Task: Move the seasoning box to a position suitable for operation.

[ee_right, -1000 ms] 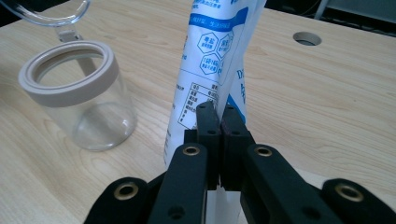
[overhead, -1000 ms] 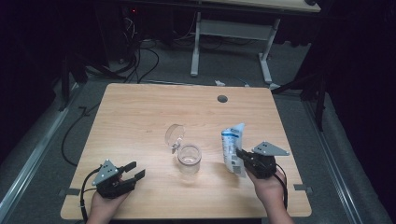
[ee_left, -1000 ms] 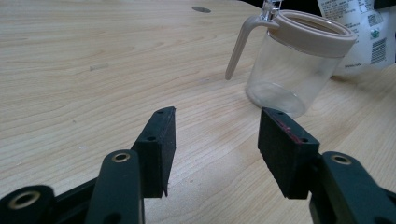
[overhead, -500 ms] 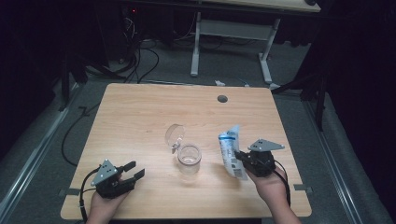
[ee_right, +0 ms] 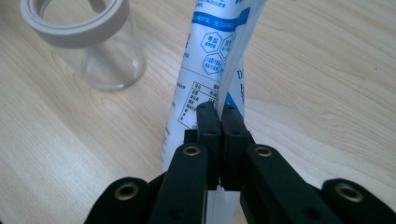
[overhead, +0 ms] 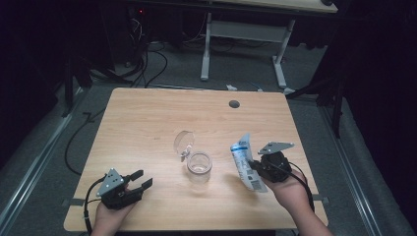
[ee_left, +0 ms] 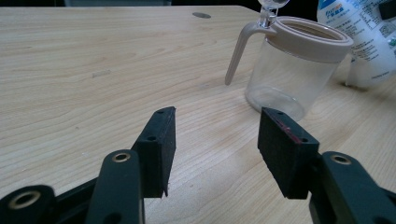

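Note:
A clear jar (overhead: 199, 166) with a beige rim and its hinged lid (overhead: 184, 142) flipped up stands mid-table. It is also in the left gripper view (ee_left: 292, 70) and the right gripper view (ee_right: 93, 42). My right gripper (overhead: 255, 167) is just right of the jar. In its own view the right gripper (ee_right: 220, 116) is shut on the lower part of a white and blue pouch (ee_right: 219, 51). The pouch (overhead: 244, 162) leans with its top toward the jar. Near the front left, my left gripper (overhead: 140, 179) is open, and its own view (ee_left: 217, 149) has nothing between the jaws.
The wooden table (overhead: 147, 123) has a round cable hole (overhead: 234, 103) near its far edge. Beyond it stand the white legs of another desk (overhead: 206, 49), and cables (overhead: 147, 64) lie on the dark floor. Both hands are close to the front edge.
The pouch in the right gripper has tilted a little, its lower end swinging toward the front edge. The left gripper has stayed where it was.

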The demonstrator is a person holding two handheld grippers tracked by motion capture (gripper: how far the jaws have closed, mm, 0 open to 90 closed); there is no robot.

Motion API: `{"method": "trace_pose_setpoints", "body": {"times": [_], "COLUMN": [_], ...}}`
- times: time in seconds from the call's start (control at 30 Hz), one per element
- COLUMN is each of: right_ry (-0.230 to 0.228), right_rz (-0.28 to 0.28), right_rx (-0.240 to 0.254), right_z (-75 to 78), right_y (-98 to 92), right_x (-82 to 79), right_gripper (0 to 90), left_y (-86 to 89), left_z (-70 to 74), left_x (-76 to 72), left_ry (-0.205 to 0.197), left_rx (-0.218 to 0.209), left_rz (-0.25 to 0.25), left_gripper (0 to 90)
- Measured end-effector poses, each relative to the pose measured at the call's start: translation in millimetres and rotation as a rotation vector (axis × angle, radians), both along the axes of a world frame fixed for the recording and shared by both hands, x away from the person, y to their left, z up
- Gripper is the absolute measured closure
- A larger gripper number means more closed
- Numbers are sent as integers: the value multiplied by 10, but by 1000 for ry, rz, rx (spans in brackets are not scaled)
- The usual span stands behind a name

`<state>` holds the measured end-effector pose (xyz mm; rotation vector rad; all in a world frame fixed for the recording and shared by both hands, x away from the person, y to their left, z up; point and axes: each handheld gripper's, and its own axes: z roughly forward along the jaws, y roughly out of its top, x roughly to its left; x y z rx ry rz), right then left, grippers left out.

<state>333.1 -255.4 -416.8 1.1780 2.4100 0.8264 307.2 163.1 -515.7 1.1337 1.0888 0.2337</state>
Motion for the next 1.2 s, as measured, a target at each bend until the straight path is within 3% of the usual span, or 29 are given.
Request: {"method": "trace_pose_setpoints", "body": {"times": [0.83, 1.2], "right_ry": [204, 249], "right_rz": [39, 46], "right_rx": [-160, -189], "right_z": [135, 193], "right_y": [128, 141], "right_x": [86, 96], "right_gripper": [900, 900], "left_y": [-40, -67], "left_z": [-25, -37], "left_x": [-14, -24], "left_ry": [-1, -1], "left_rx": [18, 25], "left_rz": [-27, -39], "left_gripper": [470, 470]}}
